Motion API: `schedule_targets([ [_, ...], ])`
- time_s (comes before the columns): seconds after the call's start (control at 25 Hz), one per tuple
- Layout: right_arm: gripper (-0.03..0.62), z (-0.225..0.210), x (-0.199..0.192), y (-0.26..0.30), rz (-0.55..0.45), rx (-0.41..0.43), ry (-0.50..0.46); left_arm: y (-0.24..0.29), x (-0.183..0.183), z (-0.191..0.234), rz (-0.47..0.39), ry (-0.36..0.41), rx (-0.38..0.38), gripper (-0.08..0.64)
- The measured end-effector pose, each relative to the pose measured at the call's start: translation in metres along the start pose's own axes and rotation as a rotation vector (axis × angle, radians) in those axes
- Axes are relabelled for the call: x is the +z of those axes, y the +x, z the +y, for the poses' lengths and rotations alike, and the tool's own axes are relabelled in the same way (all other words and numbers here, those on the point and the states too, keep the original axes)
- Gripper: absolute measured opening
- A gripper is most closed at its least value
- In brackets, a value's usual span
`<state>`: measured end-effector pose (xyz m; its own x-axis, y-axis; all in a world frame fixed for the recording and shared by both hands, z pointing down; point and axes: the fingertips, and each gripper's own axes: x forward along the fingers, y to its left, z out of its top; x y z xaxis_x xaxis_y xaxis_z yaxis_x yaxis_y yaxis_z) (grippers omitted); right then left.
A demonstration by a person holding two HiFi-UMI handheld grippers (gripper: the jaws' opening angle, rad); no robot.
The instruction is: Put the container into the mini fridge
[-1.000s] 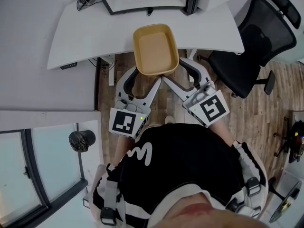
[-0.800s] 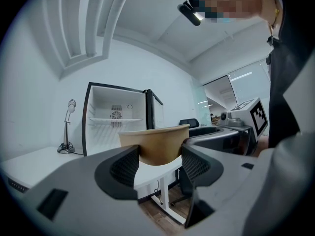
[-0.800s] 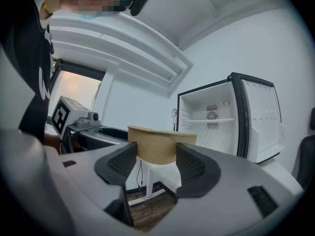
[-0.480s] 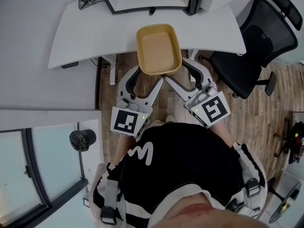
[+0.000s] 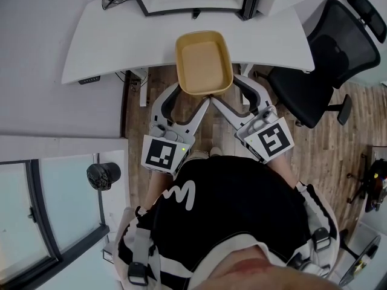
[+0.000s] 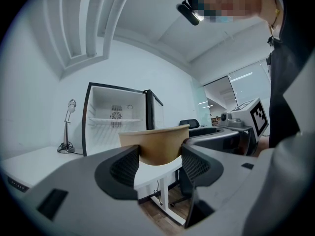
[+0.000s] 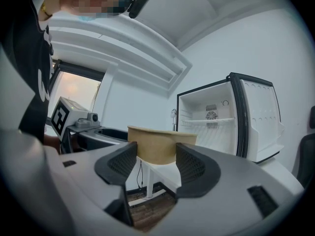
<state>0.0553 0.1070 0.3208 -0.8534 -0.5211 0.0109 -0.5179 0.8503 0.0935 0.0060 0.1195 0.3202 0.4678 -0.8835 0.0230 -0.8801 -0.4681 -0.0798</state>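
Matt brown paper-look container [image 5: 204, 62], smooth white desk [image 5: 121, 41], wood-plank floor [image 5: 335, 159]

Overall light: bright, even indoor light is filling all three views, and no hard shadows are falling.
Head view: focus is reading sharp across the frame. The white desk [image 5: 121, 41] is reflecting strongly, nearly washing out, and is casting a soft shadow on the wooden floor [image 5: 134, 110] under its near edge.
Container: the container [image 5: 204, 62] is showing matte tan and giving off no glare.
Left gripper view: wide-angle distortion is curving the walls and black corners are vignetting. The left gripper [image 6: 160, 154] is blurring nearest the lens, and glass panes [image 6: 236, 85] at far right are glowing with light streaks.
Right gripper view: the same bending and dark corners are showing, and the right gripper [image 7: 156, 156] is going soft up close. A window [image 7: 74, 90] at left is glowing warm, and the mini fridge [image 7: 211, 122] interior is shining white.
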Motion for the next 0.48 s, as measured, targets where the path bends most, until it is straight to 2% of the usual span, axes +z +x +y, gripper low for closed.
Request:
schedule_targets([
  [0.2,0.259,0.0029,0.0008,-0.0011,-0.021,0.017,0.002,-0.0039,-0.0046,-0.0006,0.038,0.001,0.023,0.275],
  [0.32,0.259,0.0036,0.0007,-0.0030,-0.015,0.027,0.003,-0.0040,-0.0007,-0.0052,-0.016,-0.010,0.019,0.275],
  [0.48,0.259,0.0057,0.0013,-0.0052,-0.021,0.040,0.004,-0.0066,-0.0009,-0.0069,-0.008,-0.006,0.036,0.275],
])
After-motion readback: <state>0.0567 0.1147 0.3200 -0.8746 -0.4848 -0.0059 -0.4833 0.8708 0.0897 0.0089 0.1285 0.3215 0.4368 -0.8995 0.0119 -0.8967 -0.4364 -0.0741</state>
